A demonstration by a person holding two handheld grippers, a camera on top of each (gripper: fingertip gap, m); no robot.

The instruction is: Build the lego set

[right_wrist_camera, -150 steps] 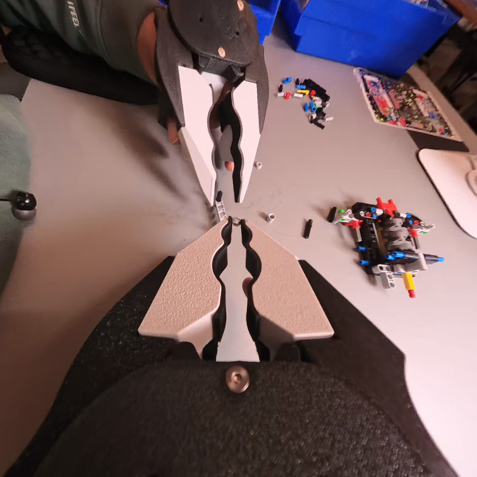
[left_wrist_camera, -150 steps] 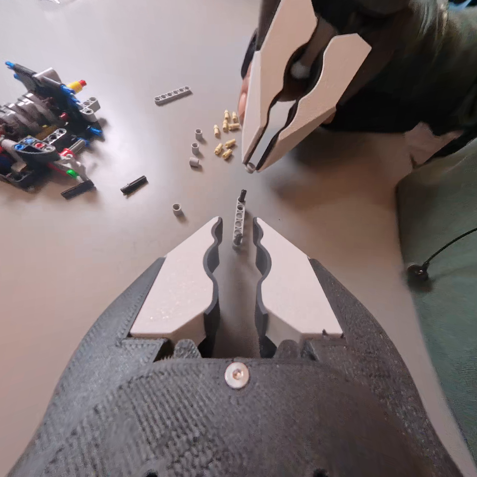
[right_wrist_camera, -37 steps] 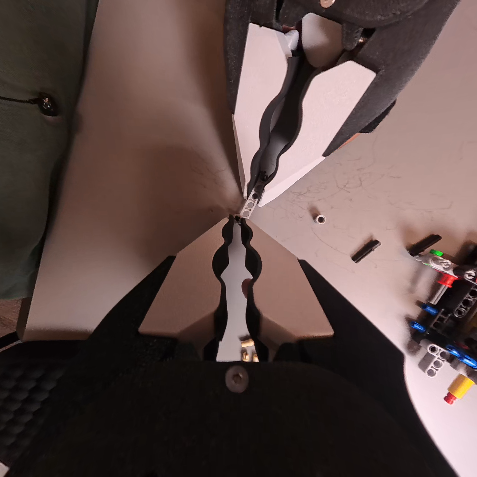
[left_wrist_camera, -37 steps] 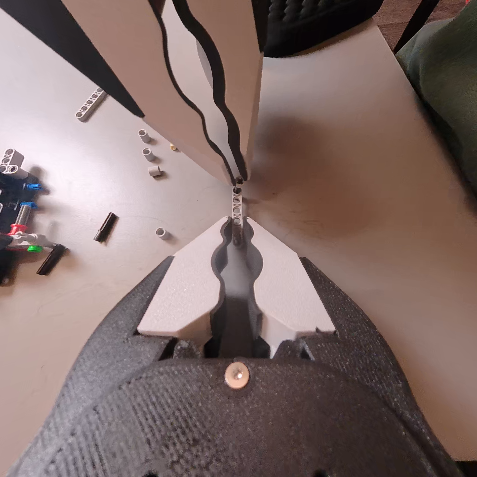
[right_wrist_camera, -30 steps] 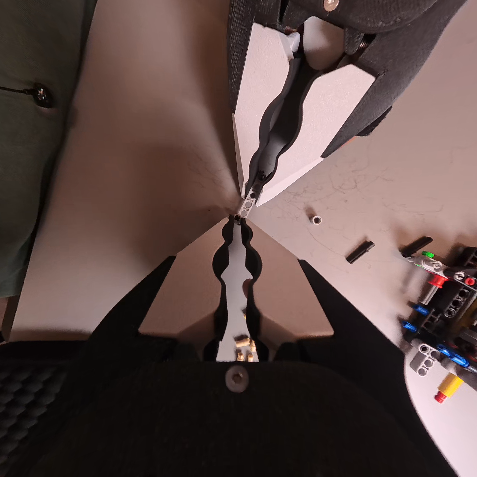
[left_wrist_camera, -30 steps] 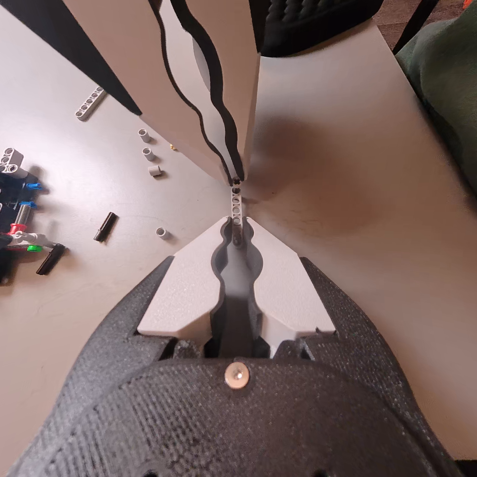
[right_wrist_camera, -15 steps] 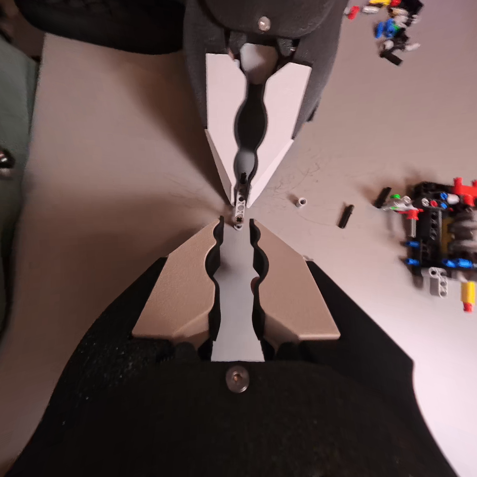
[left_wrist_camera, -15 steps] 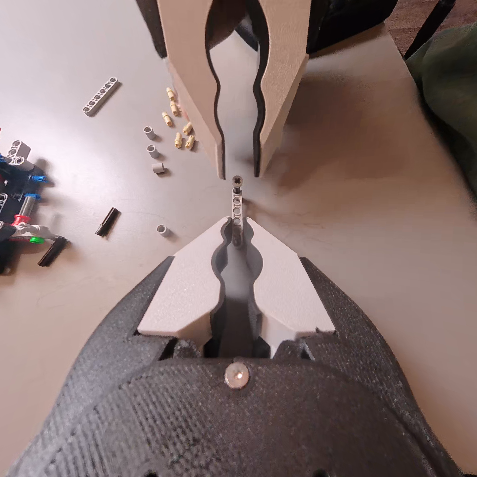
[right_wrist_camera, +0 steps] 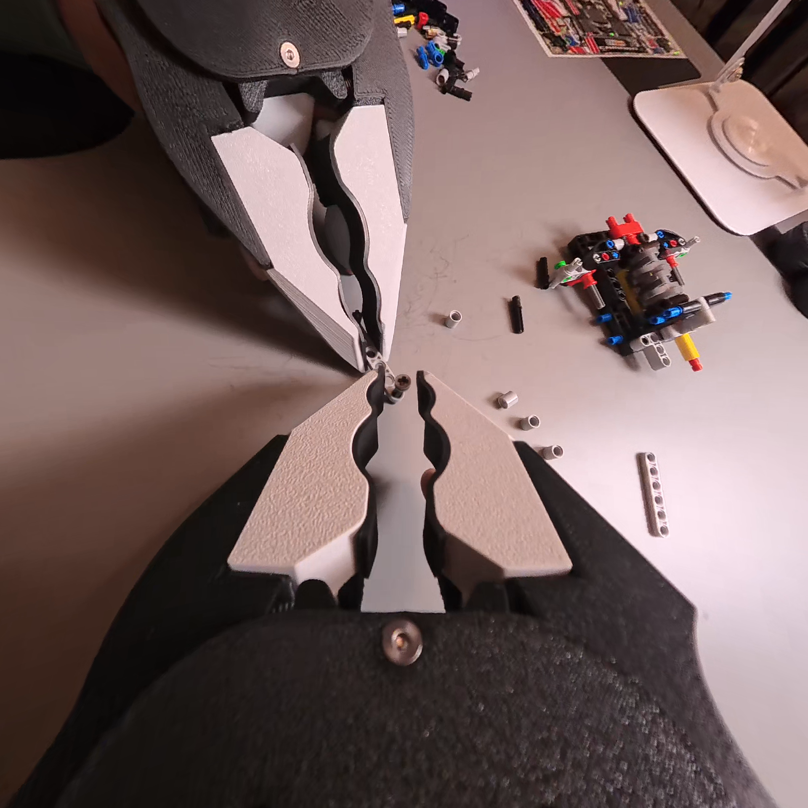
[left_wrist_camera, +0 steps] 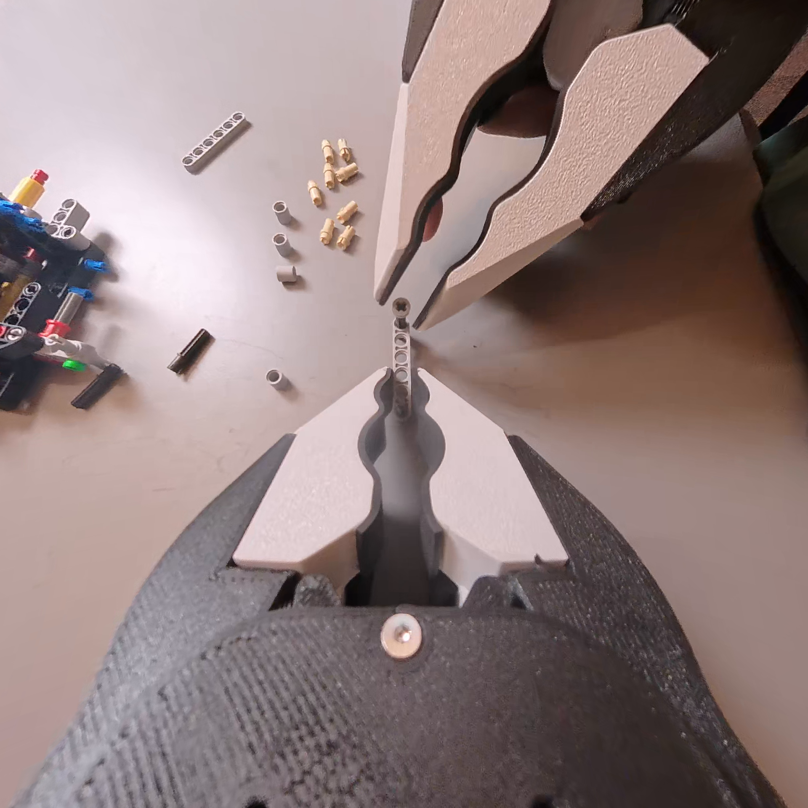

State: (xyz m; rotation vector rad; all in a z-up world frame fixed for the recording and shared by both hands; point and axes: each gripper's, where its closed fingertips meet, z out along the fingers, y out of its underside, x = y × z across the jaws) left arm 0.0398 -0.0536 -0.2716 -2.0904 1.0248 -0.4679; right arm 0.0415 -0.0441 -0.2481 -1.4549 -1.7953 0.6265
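1. Pale grey surface (right_wrist_camera: 546, 183) fills both views, with loose pieces scattered over it; a printed instruction sheet (right_wrist_camera: 603, 26) lies at 1 o'clock in the right wrist view, beside a white stand base (right_wrist_camera: 721, 157).
2. Left gripper (left_wrist_camera: 401, 376) is clamped on a thin grey beam (left_wrist_camera: 400, 354), which sticks out toward 12 o'clock with a dark cross-ended pin (left_wrist_camera: 401, 306) at its far tip.
3. Right gripper (right_wrist_camera: 400, 380) stands narrowly parted, its tips on either side of that pin and holding nothing.
4. Risk: if the right gripper closes off-centre, the pin could pop out of the beam and roll among the tan connectors (left_wrist_camera: 334, 192) at 11 o'clock.
5. Risk: a sideways push would likely twist the beam in the left gripper's shallow hold, since only its near end is pinched.
6. Risk: a wide swing toward 3 o'clock in the right wrist view could knock the grey sleeves (right_wrist_camera: 507, 400) or the partly built black chassis (right_wrist_camera: 634, 288).
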